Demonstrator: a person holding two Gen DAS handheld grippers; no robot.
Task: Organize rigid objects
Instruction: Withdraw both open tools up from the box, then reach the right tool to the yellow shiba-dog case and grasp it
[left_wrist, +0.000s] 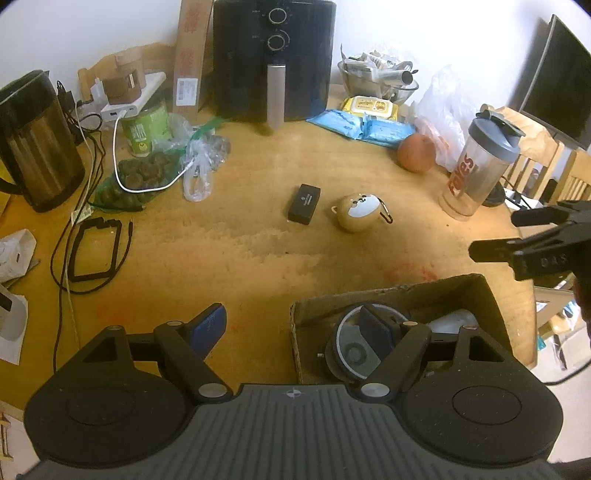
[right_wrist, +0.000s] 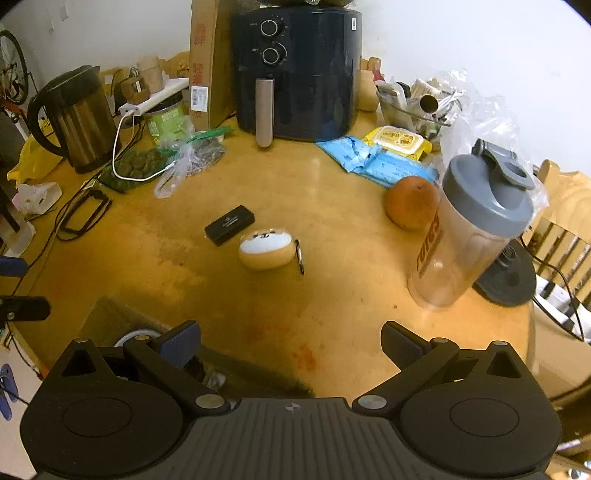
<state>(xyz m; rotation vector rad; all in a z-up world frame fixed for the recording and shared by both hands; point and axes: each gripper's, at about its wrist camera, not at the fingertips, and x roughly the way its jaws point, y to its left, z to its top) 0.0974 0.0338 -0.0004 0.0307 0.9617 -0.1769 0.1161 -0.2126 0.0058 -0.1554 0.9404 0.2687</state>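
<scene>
Cardboard box (left_wrist: 476, 291) with round container (left_wrist: 351, 350) inside

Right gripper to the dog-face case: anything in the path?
Nothing visible. Bare table lies between the open right gripper and the dog-face case. The black box sits beyond it to the left, the shaker bottle well off right.

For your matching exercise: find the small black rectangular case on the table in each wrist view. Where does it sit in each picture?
Left wrist view: black case at centre, left of the round dog-faced pouch.
Right wrist view: black case left of centre, up-left of the pouch.
Shared landmark: air fryer behind.
</scene>
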